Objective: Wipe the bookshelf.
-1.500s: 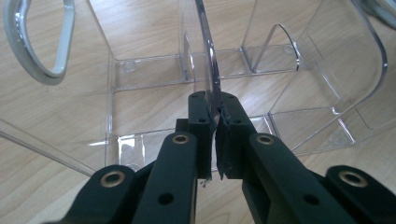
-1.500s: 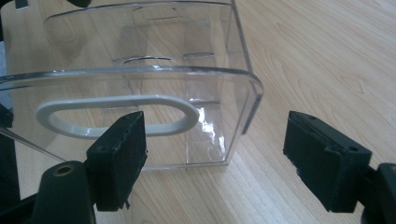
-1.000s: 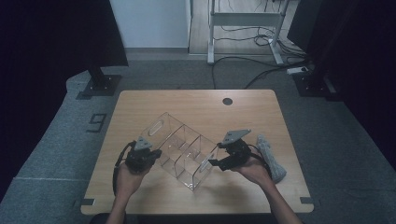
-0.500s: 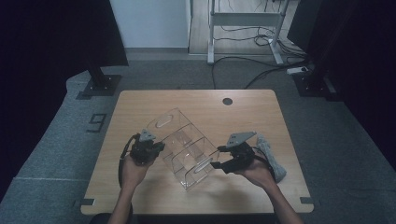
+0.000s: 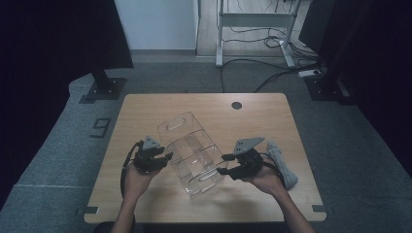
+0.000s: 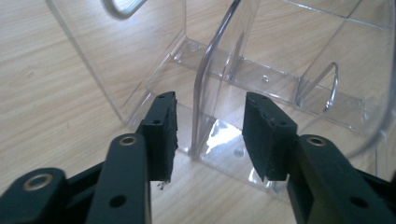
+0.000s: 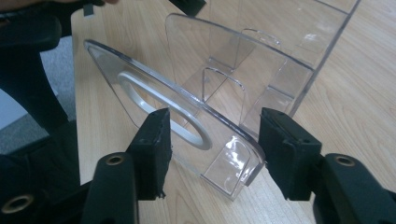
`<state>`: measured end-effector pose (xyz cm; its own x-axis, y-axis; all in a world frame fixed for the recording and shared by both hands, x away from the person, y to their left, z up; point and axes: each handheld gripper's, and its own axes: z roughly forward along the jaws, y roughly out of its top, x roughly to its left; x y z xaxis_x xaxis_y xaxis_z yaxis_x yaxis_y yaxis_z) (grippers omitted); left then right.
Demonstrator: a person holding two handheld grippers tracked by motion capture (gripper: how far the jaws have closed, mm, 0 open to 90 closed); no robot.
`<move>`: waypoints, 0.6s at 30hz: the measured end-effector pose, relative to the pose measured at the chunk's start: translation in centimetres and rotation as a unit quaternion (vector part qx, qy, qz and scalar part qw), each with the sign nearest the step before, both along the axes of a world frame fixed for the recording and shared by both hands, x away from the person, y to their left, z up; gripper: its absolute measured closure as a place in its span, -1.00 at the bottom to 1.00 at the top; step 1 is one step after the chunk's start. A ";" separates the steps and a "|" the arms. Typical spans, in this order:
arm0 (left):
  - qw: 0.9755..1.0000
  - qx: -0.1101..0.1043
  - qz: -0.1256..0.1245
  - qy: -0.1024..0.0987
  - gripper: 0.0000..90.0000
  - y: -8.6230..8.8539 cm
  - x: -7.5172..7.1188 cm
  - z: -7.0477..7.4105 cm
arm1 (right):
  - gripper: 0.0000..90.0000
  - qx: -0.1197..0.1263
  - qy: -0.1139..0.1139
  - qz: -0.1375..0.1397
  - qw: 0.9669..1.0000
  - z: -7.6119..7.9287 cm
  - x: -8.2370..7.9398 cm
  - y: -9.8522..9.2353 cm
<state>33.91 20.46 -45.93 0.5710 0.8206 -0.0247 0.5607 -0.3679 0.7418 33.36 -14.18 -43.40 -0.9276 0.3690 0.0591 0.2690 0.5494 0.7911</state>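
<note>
In the high view, a clear divided organizer [image 5: 192, 153] was seen mid-table between left gripper [image 5: 167, 156] and right gripper [image 5: 224, 164]; a grey object [image 5: 282, 164] lay beside. In the left gripper view, a divider wall stood between just-opened, non-touching jaws. In the right gripper view, closing jaws straddled the handled end wall [image 7: 173, 116], unpressed.

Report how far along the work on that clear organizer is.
Done: the clear organizer stands on the table. In hand: the left tool straddles a side wall, its jaws having just been opening, pads off it; the right tool has just been closing around the end wall with the handle cutout, not yet pressing. Left: a firm grip, probably a move; the grey object lies untouched.
</note>
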 end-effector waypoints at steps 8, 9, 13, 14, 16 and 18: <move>1.000 -0.003 0.011 0.004 0.13 2.0 -1.2 -0.6 | 0.27 -0.010 -0.002 0.012 1.000 0.0 -0.1 0.7; 1.000 -0.003 0.013 0.004 0.13 2.3 -1.2 -0.7 | 0.30 -0.012 -0.002 0.015 1.000 0.0 -0.1 0.8; 1.000 -0.005 0.019 0.010 0.11 3.1 -1.5 -1.4 | 0.37 -0.013 -0.005 0.022 1.000 0.0 -0.2 1.1; 1.000 -0.007 0.021 0.012 0.10 3.2 -1.5 -1.6 | 0.39 -0.014 -0.005 0.023 1.000 0.0 -0.2 1.3; 1.000 -0.008 0.021 0.016 0.08 3.4 -1.6 -1.8 | 0.43 -0.015 -0.006 0.026 1.000 0.0 -0.2 1.5; 1.000 -0.011 0.024 0.018 0.02 3.5 -1.6 -1.9 | 0.47 -0.017 -0.005 0.027 0.999 0.1 -0.2 1.8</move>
<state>32.31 23.98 -47.85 0.5302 0.8456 -0.0620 0.6029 -0.3246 0.7288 33.14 -12.34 -43.33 -0.9469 0.3191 0.0386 0.2303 0.5898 0.7740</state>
